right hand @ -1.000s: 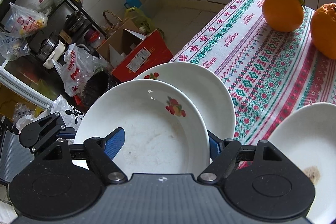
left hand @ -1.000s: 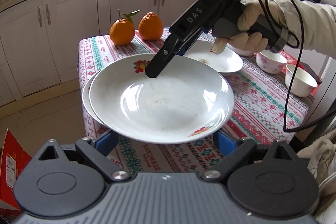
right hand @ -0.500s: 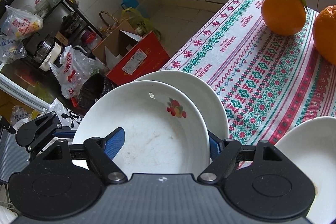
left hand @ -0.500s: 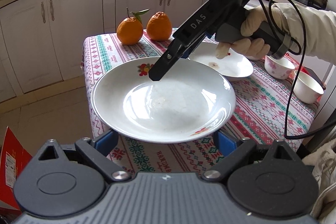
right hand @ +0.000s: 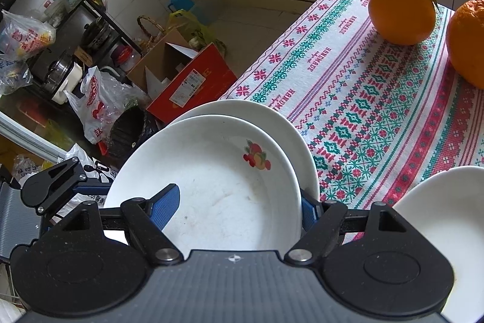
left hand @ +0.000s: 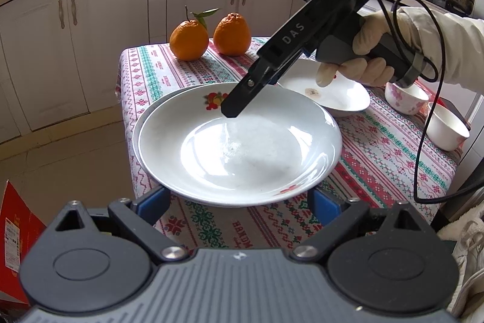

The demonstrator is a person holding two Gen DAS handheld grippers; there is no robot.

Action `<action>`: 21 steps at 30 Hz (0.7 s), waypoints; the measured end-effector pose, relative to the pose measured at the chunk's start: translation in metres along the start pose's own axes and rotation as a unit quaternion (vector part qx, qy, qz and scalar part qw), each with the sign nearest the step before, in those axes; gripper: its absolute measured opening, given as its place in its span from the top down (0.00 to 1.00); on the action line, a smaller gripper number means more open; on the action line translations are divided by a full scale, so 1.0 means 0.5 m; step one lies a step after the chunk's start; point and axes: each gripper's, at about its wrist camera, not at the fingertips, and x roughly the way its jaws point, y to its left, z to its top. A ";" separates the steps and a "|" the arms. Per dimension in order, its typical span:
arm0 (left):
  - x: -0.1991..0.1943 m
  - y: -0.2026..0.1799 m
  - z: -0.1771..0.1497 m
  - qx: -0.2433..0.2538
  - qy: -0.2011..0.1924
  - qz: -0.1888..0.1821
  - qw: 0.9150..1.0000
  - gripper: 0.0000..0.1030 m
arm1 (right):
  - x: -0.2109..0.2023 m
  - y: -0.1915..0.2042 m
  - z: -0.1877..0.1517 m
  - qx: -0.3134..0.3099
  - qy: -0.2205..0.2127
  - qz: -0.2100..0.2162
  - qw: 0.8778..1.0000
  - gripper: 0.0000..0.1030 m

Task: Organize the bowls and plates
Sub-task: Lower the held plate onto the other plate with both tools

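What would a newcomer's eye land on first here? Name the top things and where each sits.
First, the white plate with a fruit motif, stacked on a second plate at the table's near corner. The right gripper reaches down over its far rim, one of its fingers inside the plate. Behind, two oranges sit on the patterned tablecloth at the far edge.

The round white glazed ceramic plate (left hand: pixel 239 147) at frame centre shines glossy and smooth; the woven red-and-green patterned cloth (left hand: pixel 378 147) beneath looks matt, the two dimpled orange fruits (left hand: pixel 189 40) faintly rough, the black plastic right gripper (left hand: pixel 239 105) matt
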 end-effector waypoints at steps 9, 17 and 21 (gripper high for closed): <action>0.007 0.008 -0.002 -0.002 0.001 0.001 1.000 0.06 | -0.018 0.001 -0.007 0.001 -0.006 -0.002 1.000 0.19; 0.010 0.012 -0.001 -0.003 0.001 0.003 1.000 0.06 | -0.033 0.002 -0.015 0.005 -0.012 -0.006 1.000 0.19; 0.012 0.012 -0.002 0.002 0.001 0.005 1.000 0.06 | -0.043 0.006 -0.021 0.003 -0.015 -0.011 1.000 0.19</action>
